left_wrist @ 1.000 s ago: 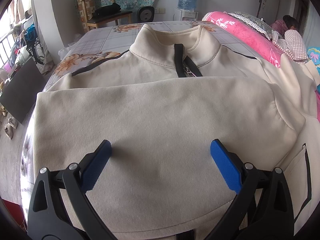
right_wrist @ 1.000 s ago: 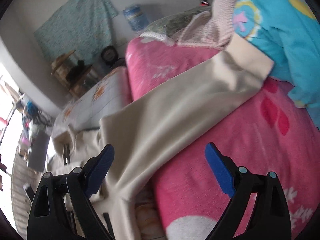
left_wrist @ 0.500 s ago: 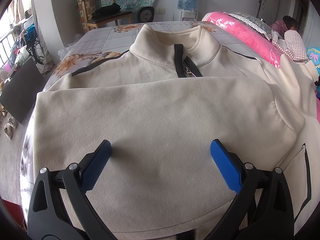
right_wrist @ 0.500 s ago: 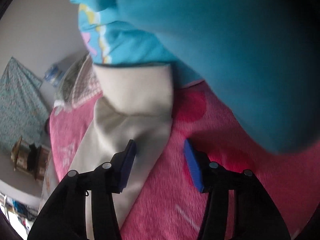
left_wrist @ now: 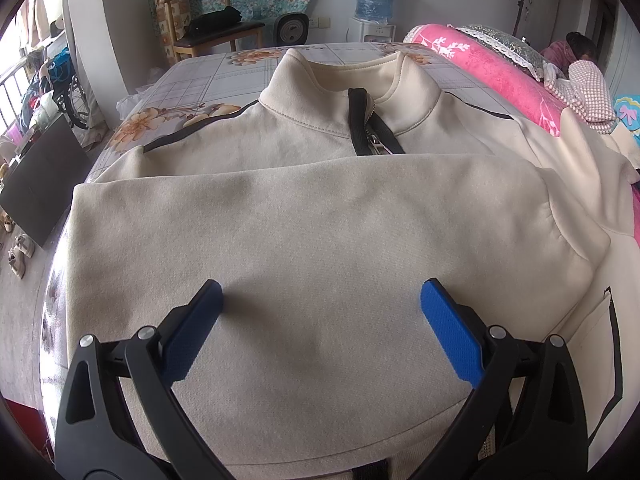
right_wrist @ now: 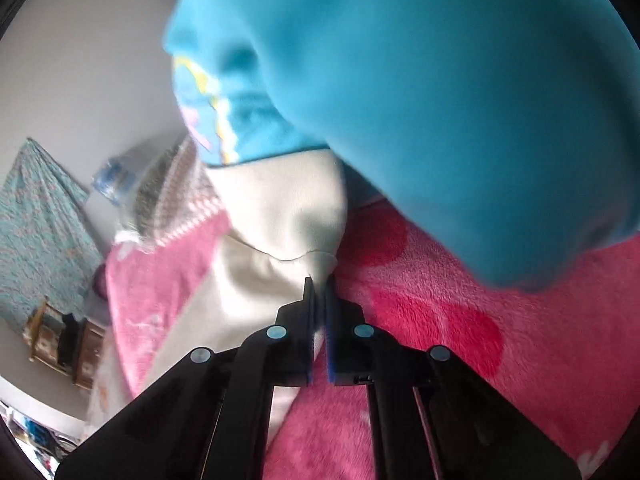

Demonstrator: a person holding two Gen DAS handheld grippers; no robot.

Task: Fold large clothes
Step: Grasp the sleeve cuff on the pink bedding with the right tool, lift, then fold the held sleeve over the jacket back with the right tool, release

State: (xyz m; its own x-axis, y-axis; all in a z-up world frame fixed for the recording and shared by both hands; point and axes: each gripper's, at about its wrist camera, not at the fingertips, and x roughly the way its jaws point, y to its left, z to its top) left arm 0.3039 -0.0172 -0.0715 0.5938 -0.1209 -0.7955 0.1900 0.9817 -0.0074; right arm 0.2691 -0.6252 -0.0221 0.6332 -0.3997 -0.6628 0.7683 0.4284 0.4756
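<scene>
A large cream zip-neck sweatshirt (left_wrist: 312, 216) lies flat on the bed, collar far, with one sleeve folded across its chest. My left gripper (left_wrist: 320, 300) is open and empty, low over the folded sleeve. The other sleeve (right_wrist: 256, 272) runs out over a pink blanket (right_wrist: 440, 320). My right gripper (right_wrist: 319, 280) is shut on that sleeve's edge, just below the cuff (right_wrist: 288, 208). The cuff's far end is hidden under a blue blanket (right_wrist: 440, 100).
The bed has a floral checked sheet (left_wrist: 200, 80). A pink blanket roll (left_wrist: 492, 72) and pillows lie along the right side. A wooden chair (left_wrist: 208, 28), a heater and a water dispenser (left_wrist: 374, 4) stand by the far wall. A dark panel (left_wrist: 40, 184) leans at the left.
My right gripper moved along the sleeve to the cuff and closed on the sleeve's edge. My left gripper has not moved.
</scene>
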